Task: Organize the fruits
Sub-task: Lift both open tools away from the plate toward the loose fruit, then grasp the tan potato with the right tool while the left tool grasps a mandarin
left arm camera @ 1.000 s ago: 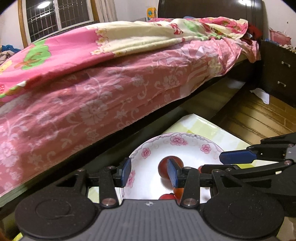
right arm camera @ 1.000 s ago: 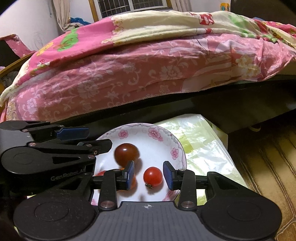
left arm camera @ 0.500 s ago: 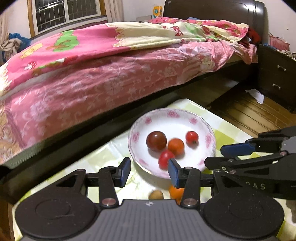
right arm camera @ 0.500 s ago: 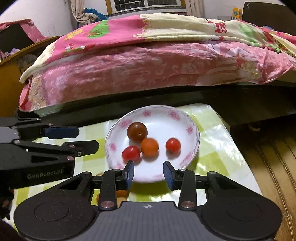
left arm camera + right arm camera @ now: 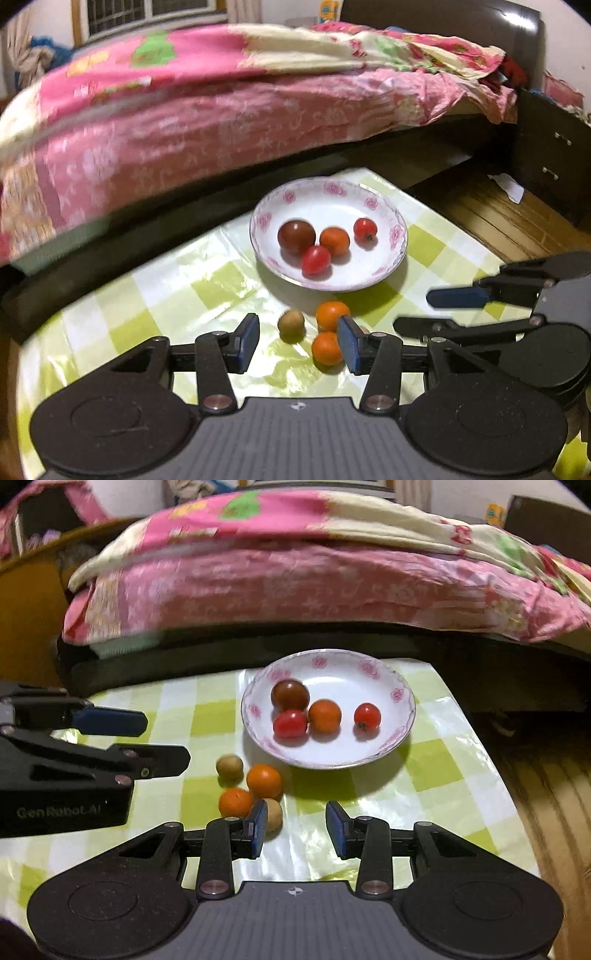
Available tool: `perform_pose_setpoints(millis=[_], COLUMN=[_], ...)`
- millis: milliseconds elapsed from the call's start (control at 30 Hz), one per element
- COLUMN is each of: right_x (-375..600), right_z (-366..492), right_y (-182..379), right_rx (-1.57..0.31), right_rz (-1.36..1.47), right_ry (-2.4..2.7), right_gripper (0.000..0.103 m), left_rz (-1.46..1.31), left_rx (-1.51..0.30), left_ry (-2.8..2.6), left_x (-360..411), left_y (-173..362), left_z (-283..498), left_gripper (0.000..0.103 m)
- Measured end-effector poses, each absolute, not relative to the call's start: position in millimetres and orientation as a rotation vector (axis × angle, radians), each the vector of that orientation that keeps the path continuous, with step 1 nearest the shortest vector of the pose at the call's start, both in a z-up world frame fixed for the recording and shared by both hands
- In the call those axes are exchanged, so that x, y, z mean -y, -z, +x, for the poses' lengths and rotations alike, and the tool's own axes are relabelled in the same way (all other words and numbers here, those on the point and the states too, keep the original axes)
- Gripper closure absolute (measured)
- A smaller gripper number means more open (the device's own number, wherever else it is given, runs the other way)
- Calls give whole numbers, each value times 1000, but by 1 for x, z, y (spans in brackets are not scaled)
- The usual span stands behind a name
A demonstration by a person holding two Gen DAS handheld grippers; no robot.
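A white floral plate (image 5: 397, 254) (image 5: 402, 716) on the green checked tablecloth holds a dark tomato (image 5: 296, 236) (image 5: 290, 695), an orange fruit (image 5: 334, 240) (image 5: 324, 715) and two red tomatoes (image 5: 316, 259) (image 5: 365, 229) (image 5: 290, 723) (image 5: 367, 716). In front of the plate lie two oranges (image 5: 331, 315) (image 5: 327, 348) (image 5: 264, 781) (image 5: 235, 802) and two tan round fruits (image 5: 291, 322) (image 5: 229, 767) (image 5: 274, 814). My left gripper (image 5: 297, 343) is open and empty above them. My right gripper (image 5: 297, 829) is open and empty, just right of the near tan fruit.
A bed with a pink floral quilt (image 5: 207, 110) (image 5: 295, 579) runs along the table's far side. A dark dresser (image 5: 550, 158) and wooden floor (image 5: 495, 218) are at the right. The tablecloth's right edge (image 5: 491, 768) drops to the floor.
Both grippers have pulled back and up from the plate. The whole plate and the loose fruits in front of it have come into view.
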State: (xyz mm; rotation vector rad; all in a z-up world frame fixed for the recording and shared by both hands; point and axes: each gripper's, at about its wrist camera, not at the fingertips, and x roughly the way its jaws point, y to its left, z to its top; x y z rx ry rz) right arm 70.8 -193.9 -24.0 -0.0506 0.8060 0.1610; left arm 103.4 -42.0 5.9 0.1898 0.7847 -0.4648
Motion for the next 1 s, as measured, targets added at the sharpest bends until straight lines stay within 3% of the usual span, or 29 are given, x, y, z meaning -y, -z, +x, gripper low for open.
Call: perform_pose_setpoints(millis=[1000], right_x=[183], right_z=[87], right_y=[62], right_rx=[-875], right_rz=[-105], right_ry=[-304], right_gripper=[70], left_rz=[339], left_rx=[-882], left_ry=[598], left_x=[39], left_y=[40], left_z=[104], left_gripper=[49])
